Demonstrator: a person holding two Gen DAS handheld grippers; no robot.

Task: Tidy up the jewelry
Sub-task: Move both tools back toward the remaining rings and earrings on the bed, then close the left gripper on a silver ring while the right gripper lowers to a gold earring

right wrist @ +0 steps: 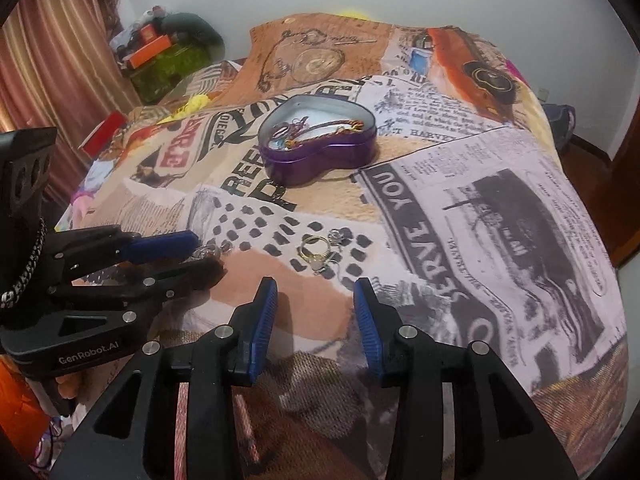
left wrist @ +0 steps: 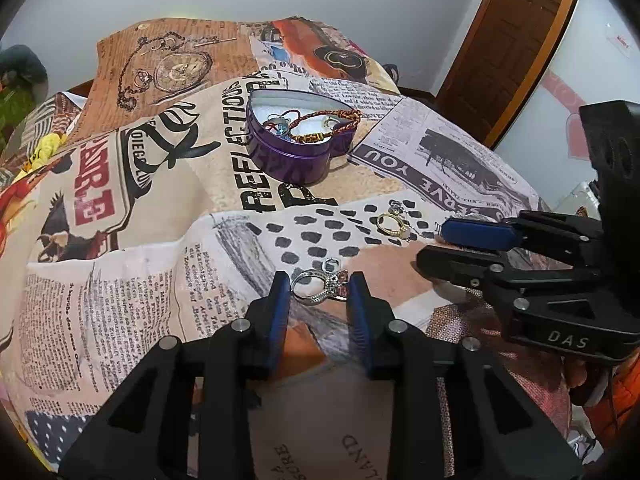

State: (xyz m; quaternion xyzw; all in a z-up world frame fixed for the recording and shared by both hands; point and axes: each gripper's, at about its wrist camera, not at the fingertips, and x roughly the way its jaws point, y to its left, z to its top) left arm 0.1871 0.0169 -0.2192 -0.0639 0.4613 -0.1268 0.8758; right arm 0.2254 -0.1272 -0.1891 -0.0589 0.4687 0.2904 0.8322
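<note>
A silver ring with a pink stone (left wrist: 320, 288) lies on the printed cloth, and my left gripper (left wrist: 320, 286) is shut on it, a blue pad against each side. A gold ring (right wrist: 316, 254) and a small silver piece (right wrist: 338, 236) lie on the dotted patch, just beyond my right gripper (right wrist: 316, 300). That gripper is open, with nothing between its pads. From the left wrist, the right gripper (left wrist: 434, 242) shows side-on next to the gold ring (left wrist: 394, 224). Farther back stands an open purple heart-shaped tin (left wrist: 288, 160) holding a braided bracelet (left wrist: 328, 124) and small rings.
A newspaper-collage cloth (right wrist: 500, 220) covers the whole raised surface and falls away at its edges. A wooden door (left wrist: 520, 40) stands at the right, a curtain (right wrist: 60, 40) at the left. Clutter with a green box (right wrist: 168, 68) and a red box (right wrist: 102, 132) sits at the far left.
</note>
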